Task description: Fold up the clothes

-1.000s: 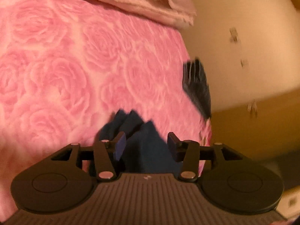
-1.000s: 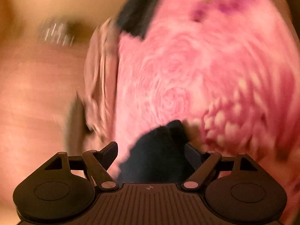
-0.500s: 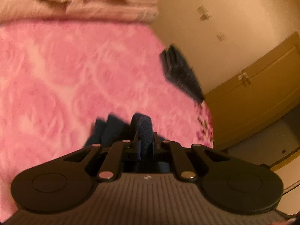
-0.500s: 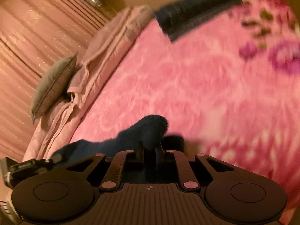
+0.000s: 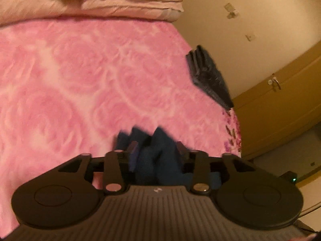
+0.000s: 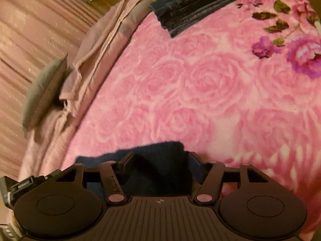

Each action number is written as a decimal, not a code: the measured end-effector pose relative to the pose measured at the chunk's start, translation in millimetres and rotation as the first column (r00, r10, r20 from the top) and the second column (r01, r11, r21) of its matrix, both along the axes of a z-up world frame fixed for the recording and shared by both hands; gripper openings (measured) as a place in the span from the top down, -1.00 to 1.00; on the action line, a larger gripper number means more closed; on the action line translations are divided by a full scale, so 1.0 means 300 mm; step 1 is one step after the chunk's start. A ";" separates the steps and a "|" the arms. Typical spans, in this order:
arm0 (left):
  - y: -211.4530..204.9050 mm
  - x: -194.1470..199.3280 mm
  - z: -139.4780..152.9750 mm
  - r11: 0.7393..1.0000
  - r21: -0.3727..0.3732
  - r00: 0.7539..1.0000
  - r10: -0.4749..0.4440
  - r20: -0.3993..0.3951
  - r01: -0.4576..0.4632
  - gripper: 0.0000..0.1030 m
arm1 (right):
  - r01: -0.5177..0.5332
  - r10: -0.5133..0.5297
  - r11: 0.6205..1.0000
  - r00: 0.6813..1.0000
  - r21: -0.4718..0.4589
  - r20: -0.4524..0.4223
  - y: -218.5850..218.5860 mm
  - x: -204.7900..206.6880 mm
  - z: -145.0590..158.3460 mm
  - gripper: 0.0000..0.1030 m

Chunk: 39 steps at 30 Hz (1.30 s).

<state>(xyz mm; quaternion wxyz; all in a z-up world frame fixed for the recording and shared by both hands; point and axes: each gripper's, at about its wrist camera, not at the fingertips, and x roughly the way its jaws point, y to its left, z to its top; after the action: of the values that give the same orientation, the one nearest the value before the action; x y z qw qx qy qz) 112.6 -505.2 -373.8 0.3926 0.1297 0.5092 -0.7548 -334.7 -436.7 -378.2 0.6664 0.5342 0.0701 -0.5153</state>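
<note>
1. Left gripper [image 5: 157, 150] first: its jaws stand spread, with the dark blue garment [image 5: 158, 156] bunched between the fingers, and neither pad is pressed onto it.
2. Right gripper [image 6: 160, 158], same story: jaws apart, a fold of the same blue cloth humped up in the gap, not pinched.
3. The garment lies on the pink rose blanket [image 6: 200, 84], right at both claws; in the right view it trails off toward the left finger and beyond.
4. No boxes or baskets in sight. The only holder is the bed, and it carries a neat stack of folded dark jeans [image 6: 198, 4], far ahead of the right claw, near the blanket's edge. In the left view that stack shows ahead and to the right.
5. Ahead of the left claw, a rumpled pale pink sheet [image 5: 90, 0] lies along the far side of the blanket. In the right view a grey cushion [image 6: 44, 92] leans well off to the left.
6. Hard to read: the blue garment's shape, since both gripper bodies cover most of it and its edges are blurred. What kind of clothing it is, I cannot tell.
7. A wooden door [image 5: 280, 104] with a latch sits right of the left claw.
</note>
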 end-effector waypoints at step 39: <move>-0.131 -0.142 -0.131 0.998 -0.066 0.969 0.023 0.244 -0.007 0.83 | 0.013 -0.004 0.999 0.970 0.036 -0.242 -0.153 0.119 -0.079 0.59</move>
<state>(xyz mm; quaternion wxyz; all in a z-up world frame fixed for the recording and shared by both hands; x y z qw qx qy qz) 69.8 -544.6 -413.2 0.4621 0.2053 0.4331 -0.7461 -299.0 -482.4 -402.1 0.6407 0.4802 0.1581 -0.5778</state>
